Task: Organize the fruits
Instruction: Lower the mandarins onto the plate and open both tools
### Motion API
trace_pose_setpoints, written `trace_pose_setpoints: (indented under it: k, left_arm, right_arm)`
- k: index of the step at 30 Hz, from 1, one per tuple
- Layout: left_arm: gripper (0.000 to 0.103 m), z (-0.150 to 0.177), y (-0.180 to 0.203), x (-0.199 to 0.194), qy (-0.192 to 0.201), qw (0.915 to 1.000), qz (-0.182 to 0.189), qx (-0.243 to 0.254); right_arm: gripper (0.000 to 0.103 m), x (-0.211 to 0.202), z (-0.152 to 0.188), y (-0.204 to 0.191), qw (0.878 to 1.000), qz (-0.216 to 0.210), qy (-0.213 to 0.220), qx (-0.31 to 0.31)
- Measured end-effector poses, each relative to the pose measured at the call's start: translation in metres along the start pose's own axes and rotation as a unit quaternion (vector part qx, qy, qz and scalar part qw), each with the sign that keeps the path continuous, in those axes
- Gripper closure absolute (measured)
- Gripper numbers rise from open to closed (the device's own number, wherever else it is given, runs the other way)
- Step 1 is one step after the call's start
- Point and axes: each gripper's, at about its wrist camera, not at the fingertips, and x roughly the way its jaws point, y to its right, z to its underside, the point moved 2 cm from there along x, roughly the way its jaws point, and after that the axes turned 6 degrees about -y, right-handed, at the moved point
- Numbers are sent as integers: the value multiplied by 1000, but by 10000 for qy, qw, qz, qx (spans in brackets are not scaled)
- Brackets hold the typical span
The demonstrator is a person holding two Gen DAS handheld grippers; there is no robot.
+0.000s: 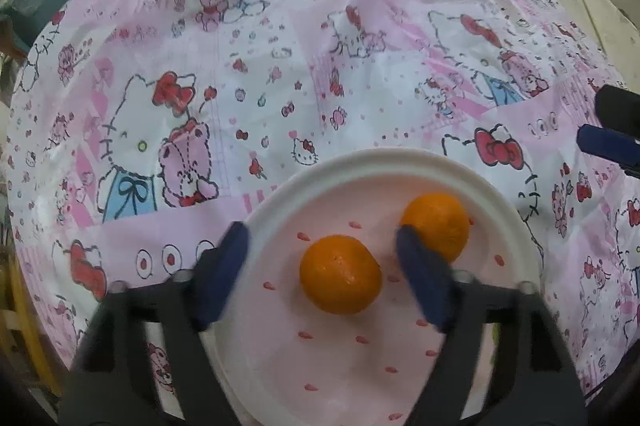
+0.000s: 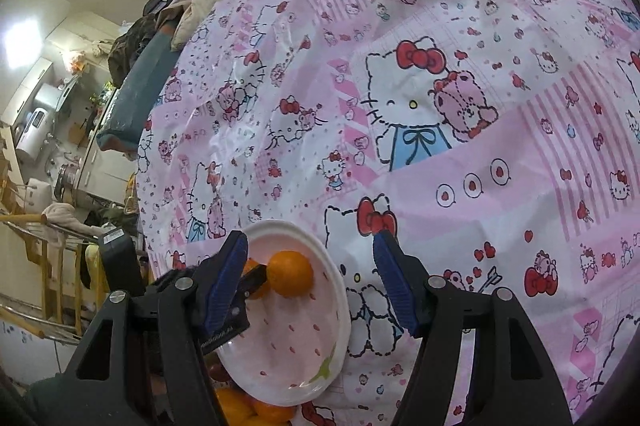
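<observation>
I am looking down on a white plate with small red marks, resting on a pink cartoon-cat tablecloth; everything below is placed relative to that plate.

From the left wrist camera, two oranges lie on the plate, close together but apart. The nearer orange sits toward the plate's middle. The farther orange sits toward the plate's far right rim. Both are nearly round, so I cannot name a long axis or tell which way either one points. My left gripper hangs over the plate with its jaws spread wide and nothing between them. Its left blue pad is over the plate's left rim. Its right pad covers the lower left edge of the farther orange, and I cannot tell if they touch. The plate's near edge is cut off by the gripper body.

From the right wrist camera, my right gripper is also spread open and empty, straddling the plate's far rim. Only one orange shows clearly here; the other is mostly hidden behind the left pad and a dark finger of the other gripper. Below the plate's near rim, more orange fruit shows, partly cut off. Beyond the tablecloth's left edge, a cluttered room is hard to make out.
</observation>
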Motion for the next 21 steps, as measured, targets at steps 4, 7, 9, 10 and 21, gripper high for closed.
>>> trace_pose_setpoints:
  k: [4, 7, 9, 10, 21]
  left_arm:
    - [22, 2, -8, -6, 50, 9999, -35, -88]
    - [22, 3, -13, -14, 137, 9998, -57, -153]
    - [22, 5, -16, -21, 251, 9995, -89, -182]
    - [22, 6, -18, -27, 319, 9992, -104, -208]
    - [22, 23, -28, -92, 1236, 9910, -472, -217]
  right_arm:
    - [35, -1, 1, -5, 10000, -18, -3, -53]
    - [35, 0, 2, -9, 9999, -2, -26, -107]
    - [35, 0, 4, -13, 9999, 23, -43, -164]
    - [35, -1, 5, -14, 9998, 47, -46, -198]
    - [35, -30, 52, -32, 9981, 227, 134, -552]
